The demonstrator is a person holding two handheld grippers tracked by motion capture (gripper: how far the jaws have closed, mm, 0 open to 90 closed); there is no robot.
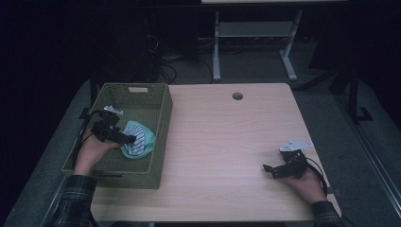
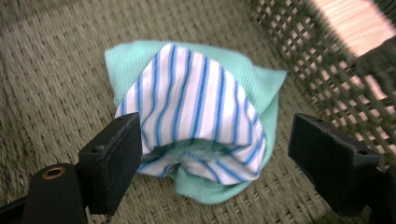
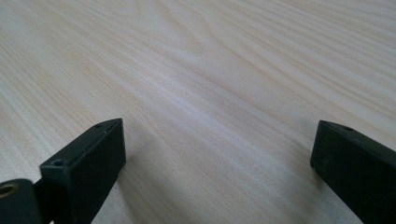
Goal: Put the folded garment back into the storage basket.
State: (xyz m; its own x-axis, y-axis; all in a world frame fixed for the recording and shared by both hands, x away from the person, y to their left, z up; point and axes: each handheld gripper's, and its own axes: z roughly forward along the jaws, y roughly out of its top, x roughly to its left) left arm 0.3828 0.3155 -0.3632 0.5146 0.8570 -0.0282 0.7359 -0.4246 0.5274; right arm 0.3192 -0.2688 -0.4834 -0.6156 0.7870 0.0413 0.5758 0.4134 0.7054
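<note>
A folded cloth [image 1: 138,139], mint green with a white and blue striped part, lies on the floor of a green woven basket [image 1: 164,113] at the table's left. My left gripper [image 1: 126,139] hovers inside the basket just left of the cloth. In the left gripper view the cloth [image 2: 196,112] lies between and beyond the wide-apart jaws of the open left gripper [image 2: 215,154], untouched as far as I can tell. My right gripper [image 1: 269,169] rests low over the table near the front right, and in the right gripper view the right gripper [image 3: 217,158] is open over bare wood.
The light wooden table [image 1: 227,137] has a round cable hole [image 1: 237,96] near its far edge. Beyond it stands a white desk frame [image 1: 255,38] on a dark floor with cables. The basket's woven wall [image 2: 336,70] rises close to the cloth's right.
</note>
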